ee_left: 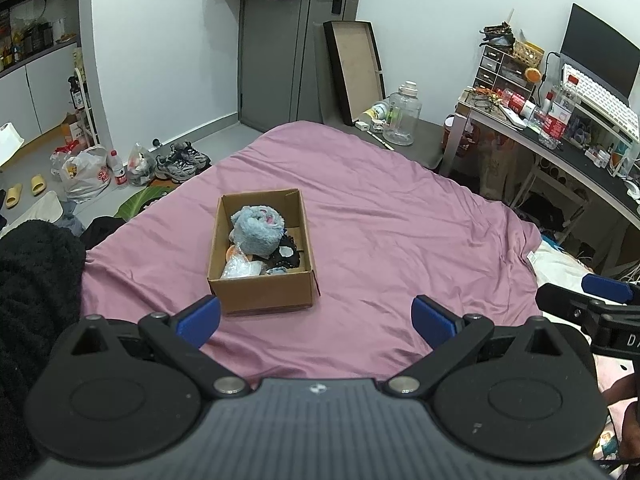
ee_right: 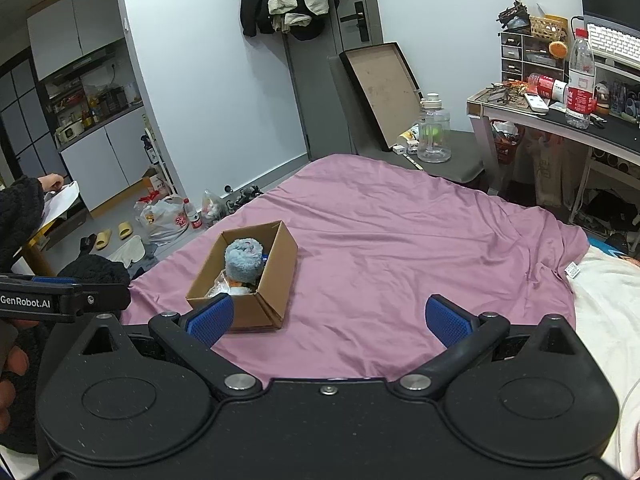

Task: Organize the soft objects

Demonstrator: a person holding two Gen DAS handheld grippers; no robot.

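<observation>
An open cardboard box [ee_left: 262, 298] [ee_right: 276, 276] sits on the pink bedsheet [ee_left: 400, 240] [ee_right: 400, 248]. A fluffy blue-grey soft toy [ee_left: 256, 230] [ee_right: 243, 260] lies on top inside it, above a clear plastic bag [ee_left: 240, 268], an orange item and something black [ee_left: 286, 258]. My left gripper [ee_left: 316, 318] is open and empty, hovering just in front of the box. My right gripper [ee_right: 330, 318] is open and empty too, its left pad overlapping the box's near corner in view. Each gripper shows at the other view's edge.
A cluttered desk [ee_left: 560, 148] [ee_right: 560, 120] with bottles and a keyboard stands at the right. A large clear jug [ee_left: 402, 114] [ee_right: 434, 128] and a leaning tray are beyond the bed. Bags, shoes and slippers lie on the floor at left [ee_left: 88, 172]. A black fleece sleeve [ee_left: 36, 280] is at the left.
</observation>
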